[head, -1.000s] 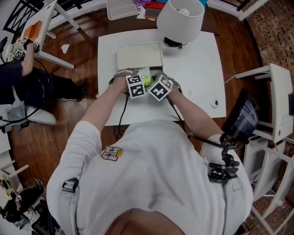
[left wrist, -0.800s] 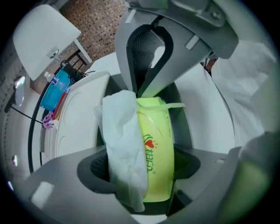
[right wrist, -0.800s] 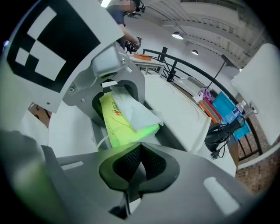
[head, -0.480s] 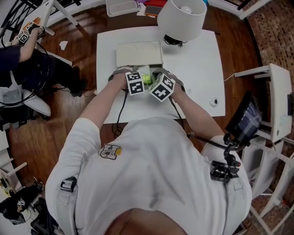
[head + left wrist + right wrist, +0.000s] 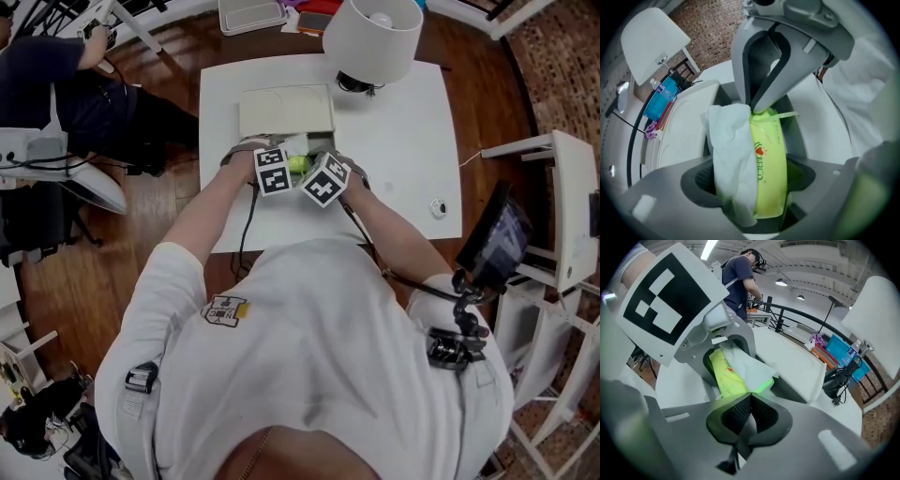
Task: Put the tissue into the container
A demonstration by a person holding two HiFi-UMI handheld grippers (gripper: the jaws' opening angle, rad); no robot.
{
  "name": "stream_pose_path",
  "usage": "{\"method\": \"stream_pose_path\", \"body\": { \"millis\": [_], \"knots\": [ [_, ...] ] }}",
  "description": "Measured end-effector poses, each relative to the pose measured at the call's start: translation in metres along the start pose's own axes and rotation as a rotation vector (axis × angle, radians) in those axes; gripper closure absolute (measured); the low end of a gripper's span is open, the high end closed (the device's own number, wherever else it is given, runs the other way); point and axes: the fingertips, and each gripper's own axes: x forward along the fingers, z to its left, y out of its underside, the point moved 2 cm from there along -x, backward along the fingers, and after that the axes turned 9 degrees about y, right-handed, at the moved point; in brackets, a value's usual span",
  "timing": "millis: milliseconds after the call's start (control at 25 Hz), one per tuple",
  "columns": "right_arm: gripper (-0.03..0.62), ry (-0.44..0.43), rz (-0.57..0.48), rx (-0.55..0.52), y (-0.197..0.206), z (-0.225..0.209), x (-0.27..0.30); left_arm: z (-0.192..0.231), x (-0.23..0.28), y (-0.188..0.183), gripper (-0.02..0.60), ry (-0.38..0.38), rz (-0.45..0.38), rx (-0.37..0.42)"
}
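A green tissue pack (image 5: 768,164) with a white tissue (image 5: 731,154) hanging from it sits between the jaws of my left gripper (image 5: 750,176). Those jaws are opening, with the pads still against the pack. My right gripper (image 5: 750,397) is shut, its tip touching the pack's end (image 5: 726,376) where the tissue (image 5: 752,369) comes out. I cannot see anything pinched in it. In the head view both grippers meet over the pack (image 5: 298,164), just in front of the cream lidded container (image 5: 286,111).
The white table (image 5: 403,141) carries a white lamp (image 5: 370,42) at the back and a small round thing (image 5: 437,208) at the right. A screen on a stand (image 5: 492,248) is to my right. A person (image 5: 56,75) sits far left.
Both grippers have stayed together at the pack in front of the container, barely shifting. The person at the far left has moved.
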Motion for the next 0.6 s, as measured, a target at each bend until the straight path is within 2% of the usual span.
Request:
{"method": "stream_pose_path", "body": {
  "millis": [360,600],
  "knots": [
    [0.594,-0.018,0.028,-0.011,0.000,0.006,0.000,-0.003,-0.017,-0.002,0.203,0.044,-0.102,-0.024],
    [0.594,-0.018,0.029,-0.009,-0.001,0.005,0.001,0.001,-0.037,-0.001,0.143,0.007,-0.124,-0.006]
  ]
}}
